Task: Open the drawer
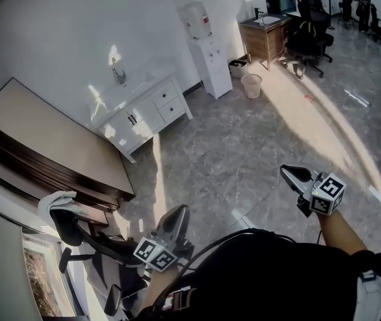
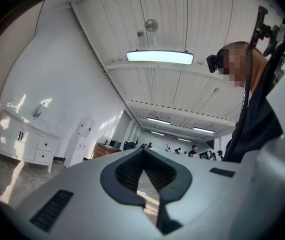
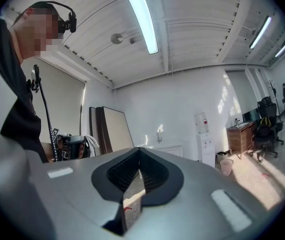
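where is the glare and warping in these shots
Head view: hard sun patches wash out the floor and the white cabinet, and the wall bows. Left gripper view: the ceiling lamp is blown out, corners dark. Right gripper view: the long ceiling lamp glares, with a dark ring round the frame.

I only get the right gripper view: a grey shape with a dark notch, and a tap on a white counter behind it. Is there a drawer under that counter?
Observer: Yes. The head view shows a white cabinet with two drawers stacked at one end, both closed.
Operator: Is the other tool holding anything?
Observer: No. The left gripper has its jaws together with nothing between them.
Operator: Are we close to the cabinet?
Observer: Not yet. In the head view the left gripper and the right gripper are both over bare floor, well apart from the cabinet.
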The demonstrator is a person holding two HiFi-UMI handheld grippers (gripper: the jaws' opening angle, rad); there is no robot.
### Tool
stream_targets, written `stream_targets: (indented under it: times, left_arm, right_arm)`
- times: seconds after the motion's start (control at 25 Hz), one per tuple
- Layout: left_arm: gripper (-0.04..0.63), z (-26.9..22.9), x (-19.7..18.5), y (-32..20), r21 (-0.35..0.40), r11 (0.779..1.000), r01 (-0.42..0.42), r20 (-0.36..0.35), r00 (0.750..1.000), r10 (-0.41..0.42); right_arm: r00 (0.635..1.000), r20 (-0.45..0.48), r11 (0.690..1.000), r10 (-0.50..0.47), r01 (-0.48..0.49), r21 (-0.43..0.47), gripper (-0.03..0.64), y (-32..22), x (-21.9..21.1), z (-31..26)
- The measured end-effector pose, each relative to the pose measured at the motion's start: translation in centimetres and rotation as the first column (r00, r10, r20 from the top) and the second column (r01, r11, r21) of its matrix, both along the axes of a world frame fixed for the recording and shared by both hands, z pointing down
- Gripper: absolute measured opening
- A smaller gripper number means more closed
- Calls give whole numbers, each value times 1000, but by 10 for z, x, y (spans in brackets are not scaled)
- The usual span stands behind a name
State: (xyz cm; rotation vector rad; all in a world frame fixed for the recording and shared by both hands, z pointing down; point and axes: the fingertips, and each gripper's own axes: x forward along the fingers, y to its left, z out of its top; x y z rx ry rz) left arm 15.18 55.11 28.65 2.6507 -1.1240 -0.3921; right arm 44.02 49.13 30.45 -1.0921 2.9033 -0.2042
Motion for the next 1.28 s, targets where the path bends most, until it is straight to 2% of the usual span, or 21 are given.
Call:
stream_targets:
  times: [0.4,0.6,0.96,1.28]
  left_arm:
    - [0,-16,-90,-131,48,989,-138,-12,990,139]
    - [0,-19,-139,-178,58,982,-179,-12,984,180]
    - [0,-4,-234,-237,31,992,-123,-38,992,124]
    - [0,9,-258,-270,-3,999,-52,-38,998,52]
  right_arm:
    - [986,-30,986,162,-160,46,-2,-88,-76,-33]
    - [986,-38,986,161,-159,58,-2,-129,-141,-38]
    - [991,-62,993,119,-117,33,-2,-198,-232,-30]
    - [998,-54,999,29,-28,17,-2,-258,-263,-23]
